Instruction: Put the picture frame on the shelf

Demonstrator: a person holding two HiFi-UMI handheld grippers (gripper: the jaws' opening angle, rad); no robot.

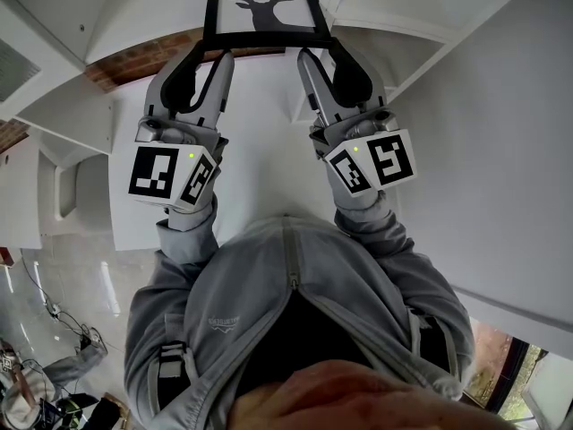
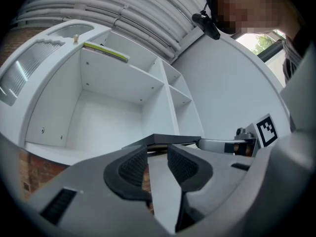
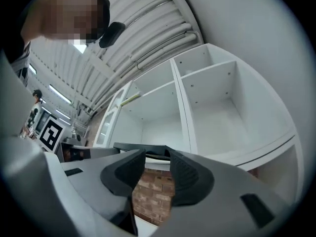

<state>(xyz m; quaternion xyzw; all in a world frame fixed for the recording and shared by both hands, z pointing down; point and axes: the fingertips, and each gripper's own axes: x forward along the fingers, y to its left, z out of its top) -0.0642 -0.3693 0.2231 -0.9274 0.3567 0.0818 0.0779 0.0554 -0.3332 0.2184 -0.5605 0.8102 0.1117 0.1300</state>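
Observation:
The picture frame (image 1: 269,37) is black with a deer silhouette and hangs in the air at the top of the head view, in front of the white shelf (image 1: 394,12). My left gripper (image 1: 208,54) is shut on its lower left corner. My right gripper (image 1: 320,52) is shut on its lower right corner. In the left gripper view the frame (image 2: 168,140) lies edge-on across the tips of the left gripper (image 2: 158,152), with an empty shelf compartment (image 2: 113,107) behind. The right gripper view shows the same dark edge (image 3: 138,147) at the right gripper (image 3: 157,157), before open compartments (image 3: 217,112).
A red brick wall (image 1: 134,61) shows below the shelf's bottom board. A thin yellow-green object (image 2: 106,52) lies on top of the shelf. A plain white panel (image 1: 501,150) runs along the right. The person's grey hoodie (image 1: 286,312) fills the lower head view; cables lie on the floor (image 1: 54,330).

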